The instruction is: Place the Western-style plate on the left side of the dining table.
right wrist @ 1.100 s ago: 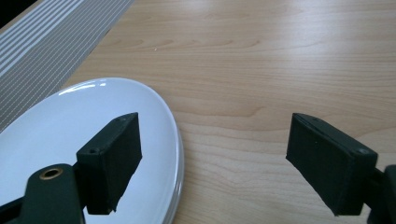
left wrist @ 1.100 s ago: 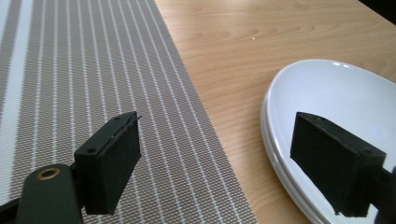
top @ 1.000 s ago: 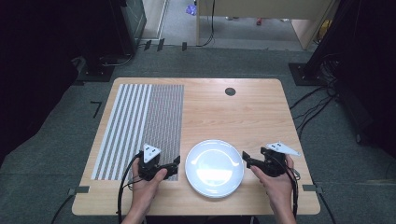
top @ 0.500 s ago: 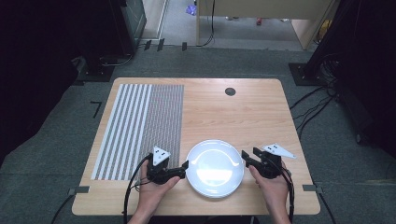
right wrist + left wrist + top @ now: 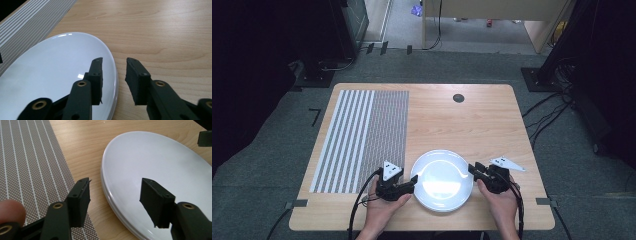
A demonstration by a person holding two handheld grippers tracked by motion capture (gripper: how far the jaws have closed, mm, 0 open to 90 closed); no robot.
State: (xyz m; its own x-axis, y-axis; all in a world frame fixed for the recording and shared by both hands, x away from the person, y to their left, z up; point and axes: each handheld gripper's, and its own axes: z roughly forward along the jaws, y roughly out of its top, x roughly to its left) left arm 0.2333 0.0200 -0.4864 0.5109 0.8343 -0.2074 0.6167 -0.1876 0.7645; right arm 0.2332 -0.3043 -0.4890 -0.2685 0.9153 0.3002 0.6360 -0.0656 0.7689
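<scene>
White plate (image 5: 442,180) sits on the wooden counter (image 5: 472,120), near the front edge, just right of the striped mat (image 5: 362,137). Left gripper (image 5: 412,181) is at the plate's left rim, fingers (image 5: 80,200) wide open and straddling the rim: one over the counter by the mat, the other over the plate. Right gripper (image 5: 472,169) is at the plate's right rim, fingers (image 5: 96,77) partly open, narrower gap, one over the plate, one over bare counter. Neither grips anything. Can't tell if any finger touches the plate.
</scene>
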